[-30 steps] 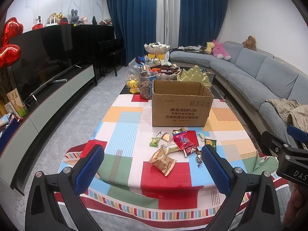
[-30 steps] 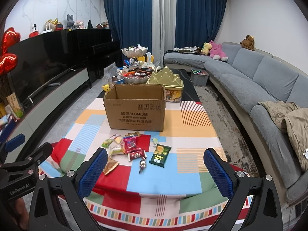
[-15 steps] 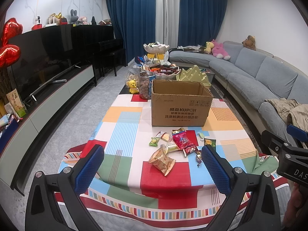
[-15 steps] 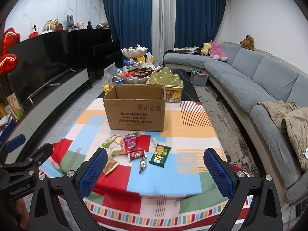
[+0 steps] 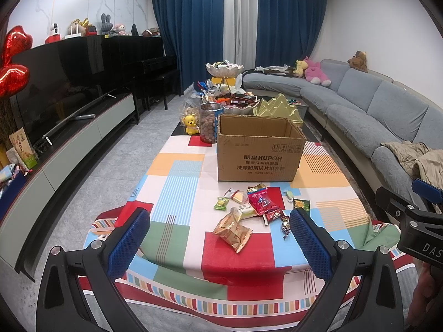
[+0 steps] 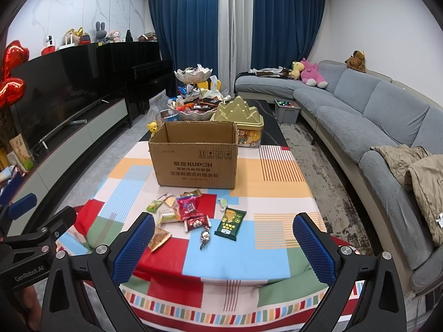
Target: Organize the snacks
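Low table draped in a multicoloured patchwork cloth [image 6: 221,260]. On it: an open brown cardboard box [image 6: 195,163] at centre; before it, a scatter of small wrapped snacks [image 6: 191,214], including a dark green packet [image 6: 230,223].

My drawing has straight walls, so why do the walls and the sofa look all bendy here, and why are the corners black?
Both wrist views use fisheye lenses: in the left view the sofa curves, in the right view the TV cabinet bows, and the round lens edge leaves black corners; the snacks in the middle stay sharp.
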